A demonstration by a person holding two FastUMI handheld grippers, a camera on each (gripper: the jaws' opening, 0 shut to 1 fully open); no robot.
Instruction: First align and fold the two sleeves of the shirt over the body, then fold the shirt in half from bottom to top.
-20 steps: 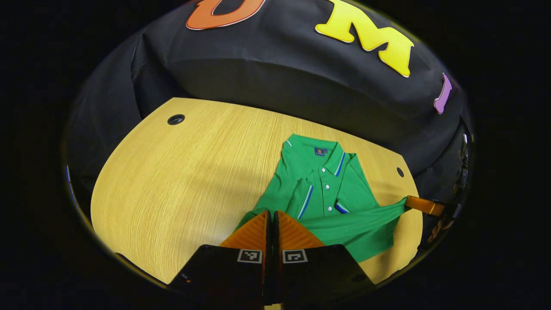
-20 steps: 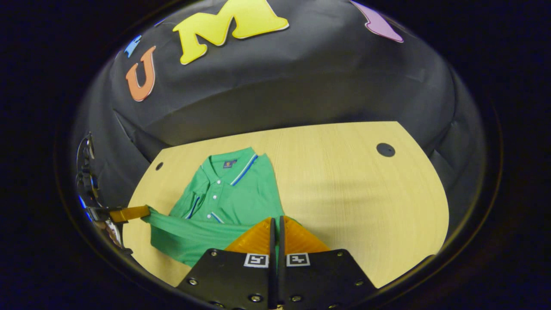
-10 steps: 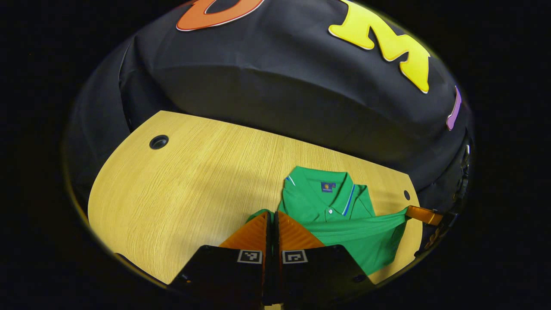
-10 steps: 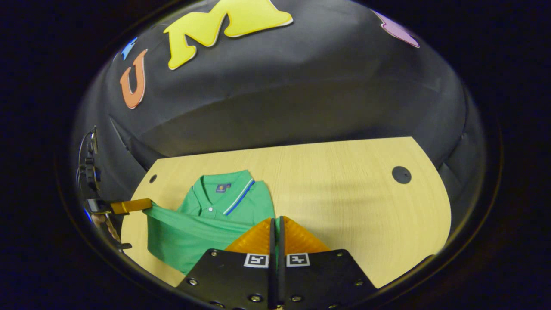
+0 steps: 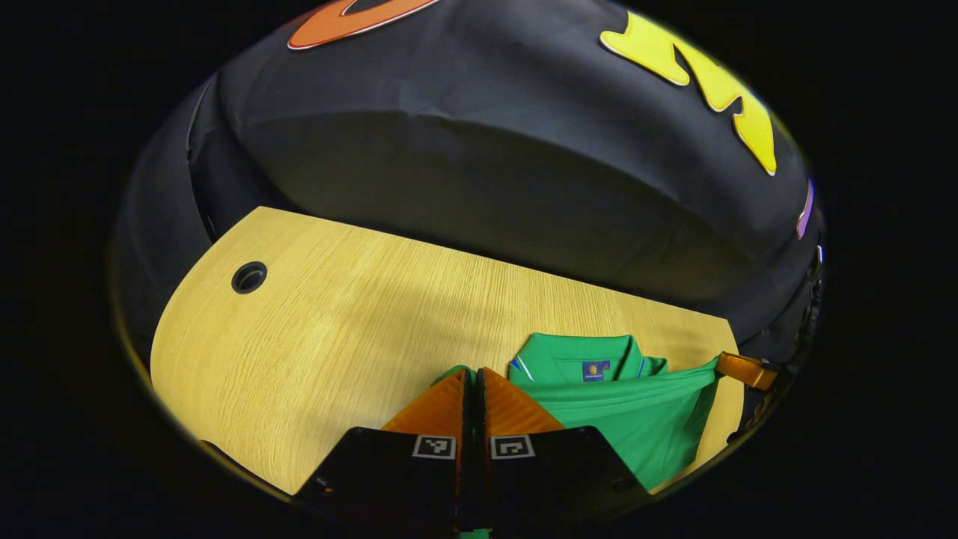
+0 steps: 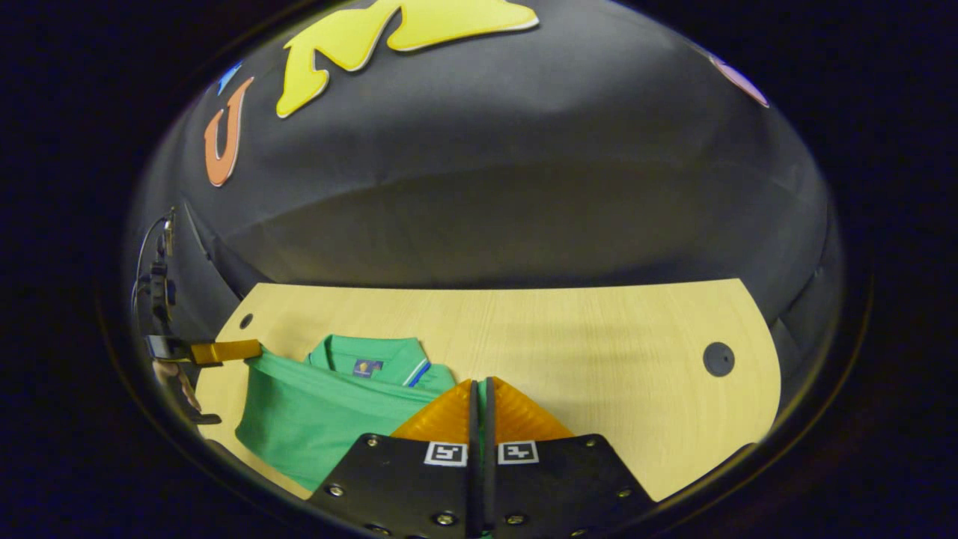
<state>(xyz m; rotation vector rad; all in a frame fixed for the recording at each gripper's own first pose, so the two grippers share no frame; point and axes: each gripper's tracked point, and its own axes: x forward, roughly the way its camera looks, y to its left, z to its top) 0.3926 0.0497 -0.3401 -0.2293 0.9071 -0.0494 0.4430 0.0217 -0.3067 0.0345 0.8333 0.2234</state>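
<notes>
Nearest in the left gripper view: left gripper [image 5: 473, 374], jaws pressed together with a sliver of green hem pinched between them. Same story in the right gripper view: right gripper [image 6: 480, 385], jaws closed on the opposite hem corner, green cloth showing in the slit.

Just beyond, stretched between the 2 grippers: the bottom edge of the green polo shirt [image 5: 636, 419], held taut and raised above the table [image 5: 337, 337]. Compared with 1.0 s ago, carried much farther toward the collar [image 5: 580, 352]: then, the placket, 3 buttons and both striped sleeve cuffs lay open to view; at 0.5 s ago, only 1 button and the collar; now, buttons and cuffs covered by the lifted lower half, collar alone left showing. Meaning, as a judgement: sleeves already folded in, bottom-to-top fold well past halfway, remaining work likely lowering the hem near the collar and letting go with both corners level.

Farther off, at the edge of each view: the other gripper [image 6: 224, 350], closed on its hem corner.

Labels: a small blue neck label [image 6: 363, 367] with an orange mark inside the collar, too small to read. Square black-and-white marker tags [image 5: 434, 446] on the gripper bodies, no legible text.

Farthest: 2 round holes in the tabletop [image 6: 718, 358], well apart from the shirt.
</notes>
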